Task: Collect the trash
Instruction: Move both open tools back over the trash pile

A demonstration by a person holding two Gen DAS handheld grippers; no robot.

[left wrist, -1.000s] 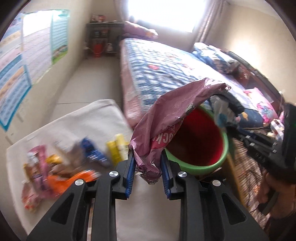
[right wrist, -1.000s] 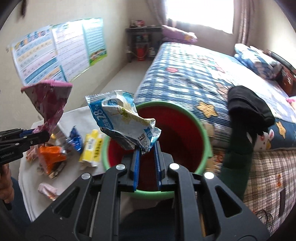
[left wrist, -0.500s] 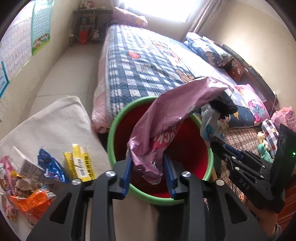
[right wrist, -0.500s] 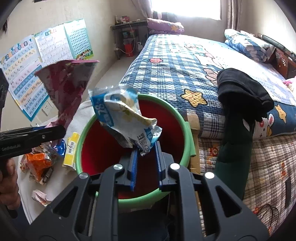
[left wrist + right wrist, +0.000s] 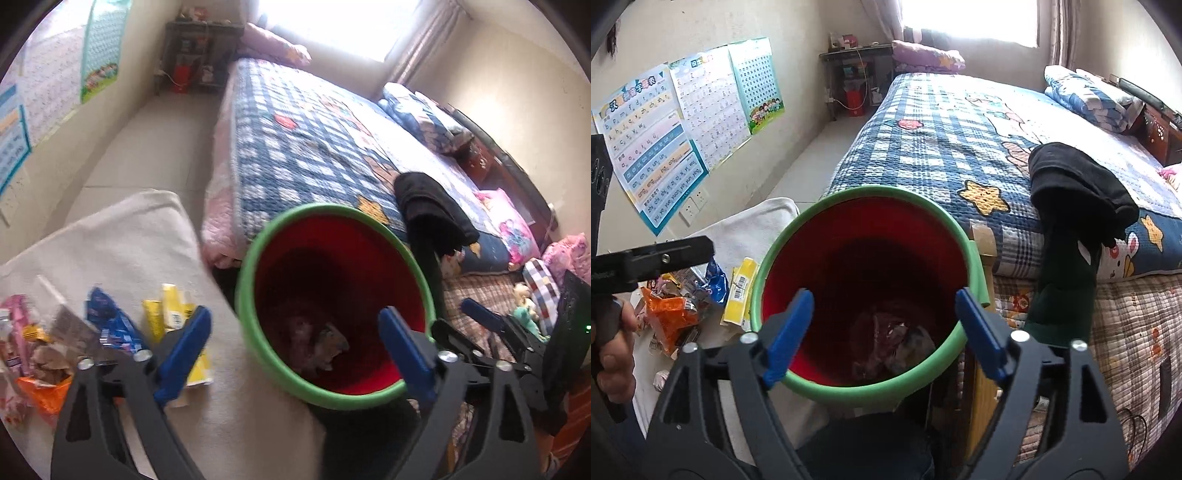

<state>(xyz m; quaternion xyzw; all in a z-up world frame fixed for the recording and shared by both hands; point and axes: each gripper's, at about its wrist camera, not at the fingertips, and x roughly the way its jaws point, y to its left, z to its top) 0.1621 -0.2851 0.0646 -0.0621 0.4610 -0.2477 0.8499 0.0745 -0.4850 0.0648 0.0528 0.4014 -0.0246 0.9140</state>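
Bucket (image 5: 964, 236) rim between both spreading, empty grippers: left gripper (image 5: 295, 347), right gripper (image 5: 882, 332).

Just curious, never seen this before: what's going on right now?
Left tool and right tool opening, nothing between them. Two wrappers down in the bin. More wrappers wait on the cloth. Nothing blocking.

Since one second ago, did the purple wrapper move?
Yes. The purple wrapper left the left hand-held gripper, whose jaws are opening with nothing between them, and now lies at the bottom of the red bucket.
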